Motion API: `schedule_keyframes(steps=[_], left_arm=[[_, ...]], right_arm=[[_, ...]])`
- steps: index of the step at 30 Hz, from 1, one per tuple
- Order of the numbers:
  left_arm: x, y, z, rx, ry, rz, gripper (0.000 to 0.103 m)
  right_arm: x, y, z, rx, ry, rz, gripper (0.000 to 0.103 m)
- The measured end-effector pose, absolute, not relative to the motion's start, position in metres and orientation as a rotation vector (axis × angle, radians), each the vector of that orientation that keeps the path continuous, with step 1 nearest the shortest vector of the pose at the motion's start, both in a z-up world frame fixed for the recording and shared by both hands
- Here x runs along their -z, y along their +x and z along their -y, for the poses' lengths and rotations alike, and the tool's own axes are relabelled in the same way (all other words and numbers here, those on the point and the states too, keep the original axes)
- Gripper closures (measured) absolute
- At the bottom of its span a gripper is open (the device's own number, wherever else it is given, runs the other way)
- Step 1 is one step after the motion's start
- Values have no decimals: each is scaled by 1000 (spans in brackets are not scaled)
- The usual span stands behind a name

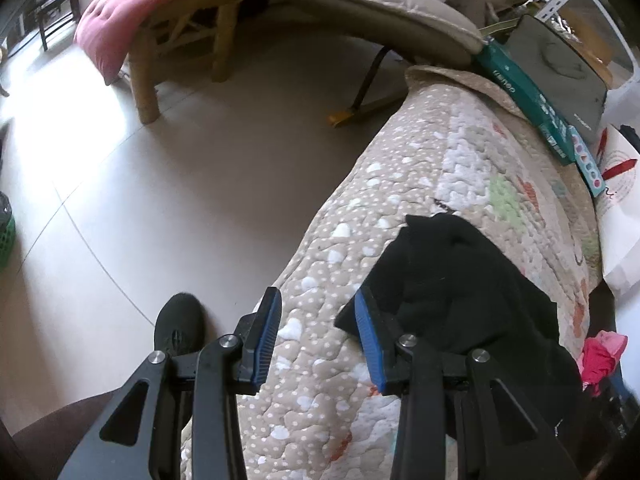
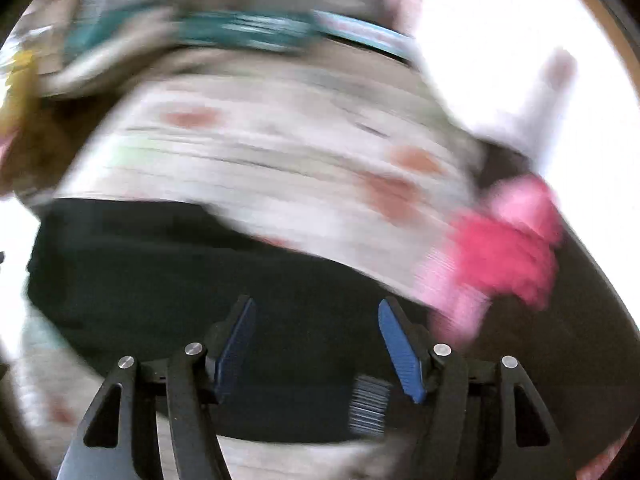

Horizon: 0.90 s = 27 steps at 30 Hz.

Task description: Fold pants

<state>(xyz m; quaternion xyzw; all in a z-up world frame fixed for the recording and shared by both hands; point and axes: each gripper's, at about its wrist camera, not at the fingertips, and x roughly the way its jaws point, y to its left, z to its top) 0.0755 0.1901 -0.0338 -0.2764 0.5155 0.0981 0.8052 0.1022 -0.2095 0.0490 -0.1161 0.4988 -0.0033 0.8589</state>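
Note:
Black pants lie bunched on a beige quilted cover with white dots and hearts. My left gripper is open above the cover's left edge; its right finger is at the pants' near-left corner, with nothing between the jaws. The right wrist view is motion-blurred. There the pants spread across the lower half, and my right gripper is open just above them, holding nothing.
A pink garment lies at the cover's right edge. A green box and dark tablet sit at the far end. My black shoe stands on the tiled floor; a wooden chair with cushions is beyond.

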Motion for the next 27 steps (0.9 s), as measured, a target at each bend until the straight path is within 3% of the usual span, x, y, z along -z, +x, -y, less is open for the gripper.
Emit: schedule_keyframes(steps=[7,13,19,20,21,24,27], left_arm=[[43,84,-194,-169,-686,-1102,66],[19,71,-226,-307,-756,-993,66],[21,55,-260,-399,-873,-972,66],[23,53,-264,-401,-894,-972,66],[23,51,-267,-401,-912,-969,66],[18,45,-272,-409,-935,-941,66],[10,39,-279,-437,-945,-891,66]], right_arm=[[-23,130,36,-455,-324,-1042,36],[0,131,-41,-634,-392,-1009,42],[40,109,-107,-774,-678,-966,44],[56,113,-115,-730,-732,-997,48],[66,118,-114,-706,-743,-1029,72],[72,137,-109,-695,-621,-1113,88],[57,148,-103,-732,-429,-1150,91]])
